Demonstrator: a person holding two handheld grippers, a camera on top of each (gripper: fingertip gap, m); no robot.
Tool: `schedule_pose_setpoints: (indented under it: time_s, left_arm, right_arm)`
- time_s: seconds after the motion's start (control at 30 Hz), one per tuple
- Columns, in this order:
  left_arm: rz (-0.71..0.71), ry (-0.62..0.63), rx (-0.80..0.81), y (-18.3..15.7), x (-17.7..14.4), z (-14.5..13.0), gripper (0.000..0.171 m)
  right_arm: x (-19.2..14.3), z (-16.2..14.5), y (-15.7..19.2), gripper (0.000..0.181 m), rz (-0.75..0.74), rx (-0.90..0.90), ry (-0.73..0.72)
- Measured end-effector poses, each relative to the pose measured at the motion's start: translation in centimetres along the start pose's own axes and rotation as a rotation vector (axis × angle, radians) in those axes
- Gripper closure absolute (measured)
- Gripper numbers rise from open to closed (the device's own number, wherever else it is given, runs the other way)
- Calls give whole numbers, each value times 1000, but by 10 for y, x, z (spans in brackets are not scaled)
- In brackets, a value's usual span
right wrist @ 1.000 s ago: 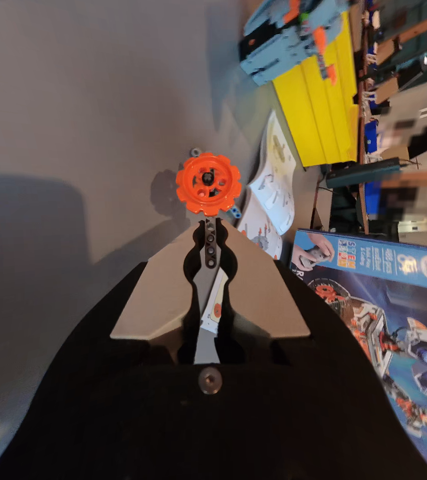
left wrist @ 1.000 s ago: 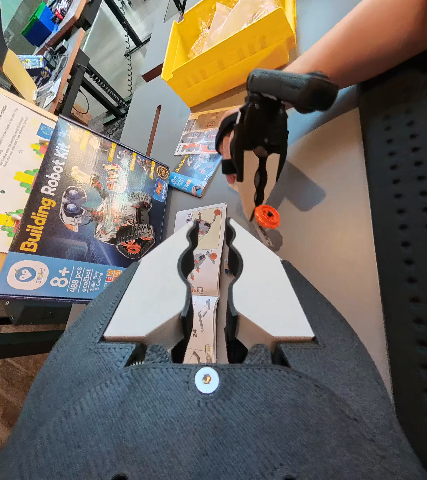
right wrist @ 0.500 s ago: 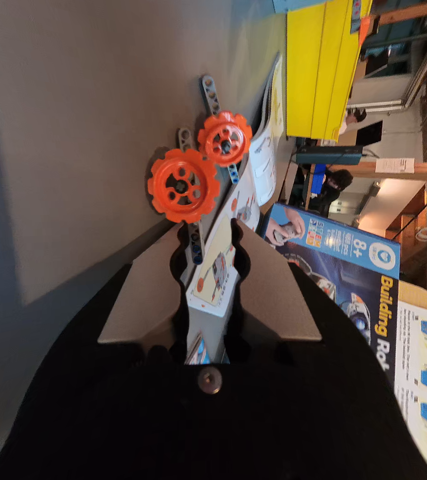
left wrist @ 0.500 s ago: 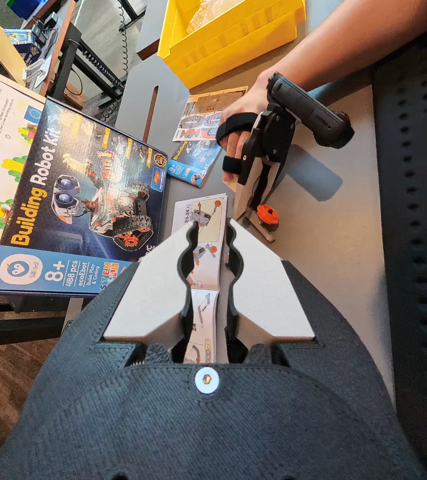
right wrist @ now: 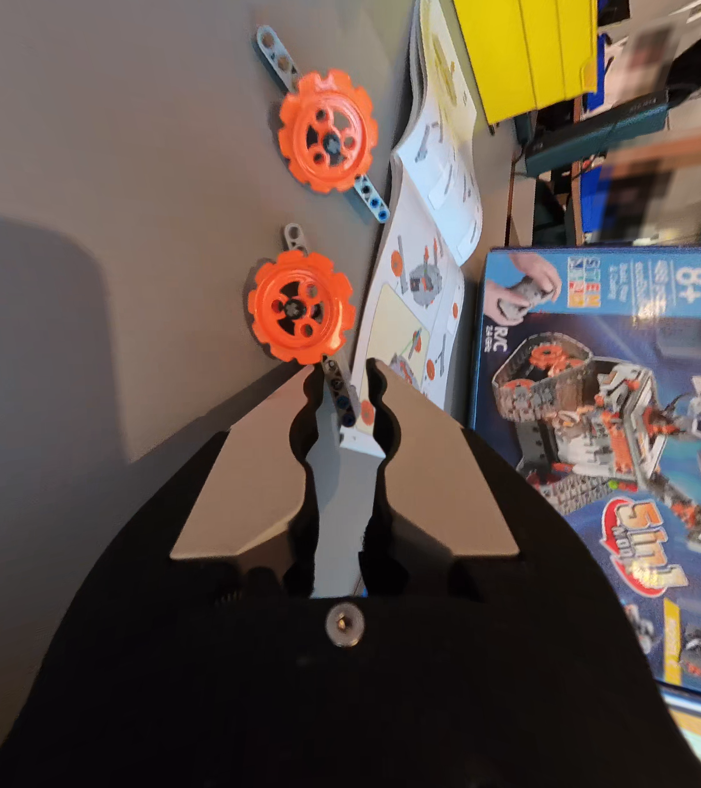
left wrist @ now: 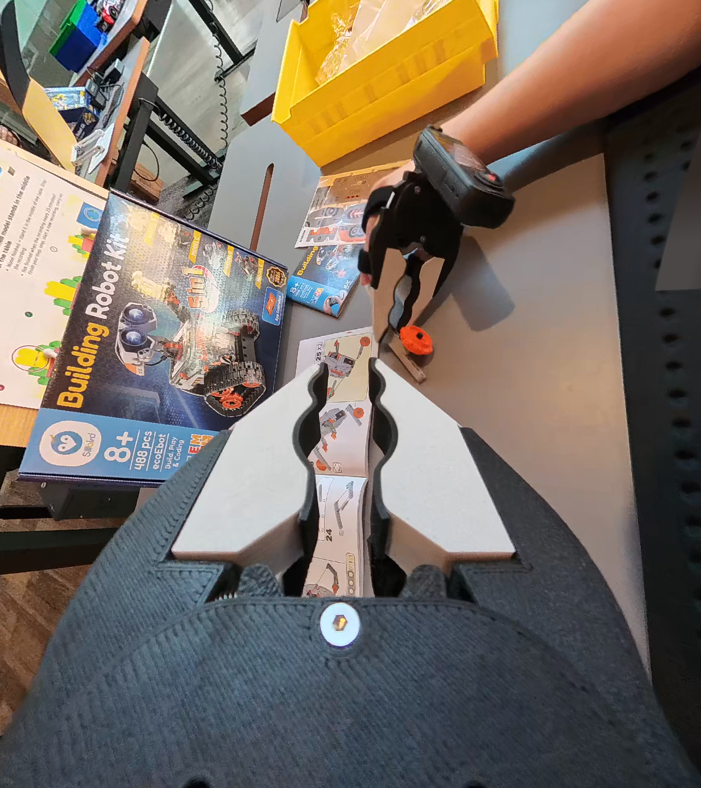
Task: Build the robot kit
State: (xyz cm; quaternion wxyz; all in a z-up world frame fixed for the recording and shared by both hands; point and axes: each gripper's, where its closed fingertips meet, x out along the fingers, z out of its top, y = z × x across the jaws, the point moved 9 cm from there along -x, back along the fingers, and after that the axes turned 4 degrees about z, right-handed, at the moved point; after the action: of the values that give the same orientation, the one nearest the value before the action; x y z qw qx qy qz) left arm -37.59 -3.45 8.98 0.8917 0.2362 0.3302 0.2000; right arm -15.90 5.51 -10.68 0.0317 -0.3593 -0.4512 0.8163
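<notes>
- A workshop or lab space: grey worktable (left wrist: 545, 383) carrying a yellow parts bin (left wrist: 383, 76) and a robot kit box (left wrist: 161, 341)
- Desks with cables and stacked boxes (left wrist: 76, 42) behind

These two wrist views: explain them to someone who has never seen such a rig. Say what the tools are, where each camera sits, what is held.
A person holds two pincers, each with a camera looking along its fingers. The left view shows the left gripper, open and empty, above an instruction booklet on a grey table. The right view shows the right gripper, open, tips astride a grey beam carrying an orange wheel; a second wheel lies beyond. A blue kit box and yellow bin sit nearby.
</notes>
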Motion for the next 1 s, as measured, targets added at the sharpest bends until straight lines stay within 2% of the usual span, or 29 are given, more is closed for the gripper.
schedule_pose_setpoints:
  time_s: [0.13,0.37,0.43,0.53,0.6,0.73,0.77,0.83,1.0]
  left_arm:
    - [2,-5,0,0,-1,0,155]
    - [13,-5,-5,2,-5,-2,155]
    - [16,-4,-7,3,-6,-2,155]
    - [26,5,-5,3,-7,-3,155]
    - [31,5,-7,4,-9,-3,156]
    - [38,2,-10,4,-11,-2,156]
    - [41,6,-8,3,-12,-2,156]
    - [43,12,-5,2,-13,-2,156]
    - [45,11,-1,0,-16,-1,156]
  right_arm:
    - [4,6,-5,145,-60,-65,45]
    - [-19,-11,-9,153,-131,-188,216]
    - [-29,-14,-14,156,-153,-137,275]
    - [-45,-17,-24,158,-216,129,275]
    - [-53,-17,-31,156,-243,434,199]
    - [-47,-6,-33,96,-10,1216,-121]
    - [-44,-4,-30,92,27,1345,-179]
    - [-37,0,-23,89,55,1439,-217]
    - [-24,6,-11,89,-15,1254,27]
